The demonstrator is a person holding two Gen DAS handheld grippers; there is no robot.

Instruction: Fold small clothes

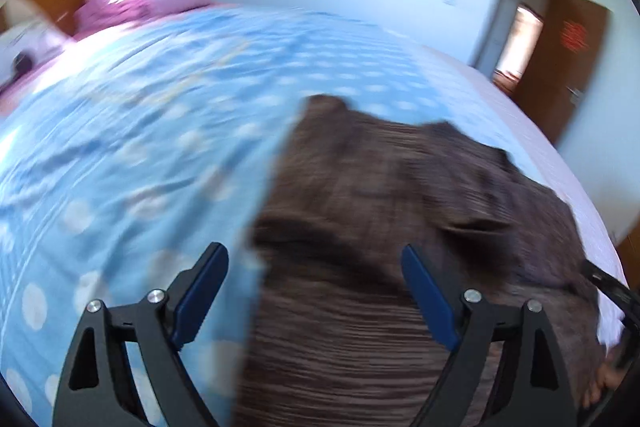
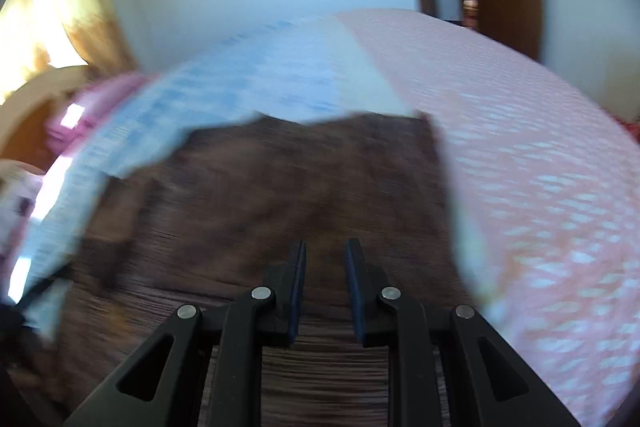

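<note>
Brown garment (image 1: 360, 227) lies spread on the bed (image 1: 140, 147); left hand-held gripper (image 1: 316, 255) gapes wide over its left edge, right hand-held gripper (image 2: 326, 247) narrowly parted above its middle, empty; I'd pinch both near corners evenly before folding.

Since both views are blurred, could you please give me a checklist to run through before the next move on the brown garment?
1. Left claw open: ok, its jaws stand wide apart.
2. Left claw clear of cloth: ok, nothing is between its fingers.
3. Right claw state: cannot tell; a narrow gap shows, but any pinched cloth is unclear.
4. Brown garment on the bed: ok.
5. Garment flat: not ok, it shows creases.
6. Views sharp: not ok, both are blurred.
</note>
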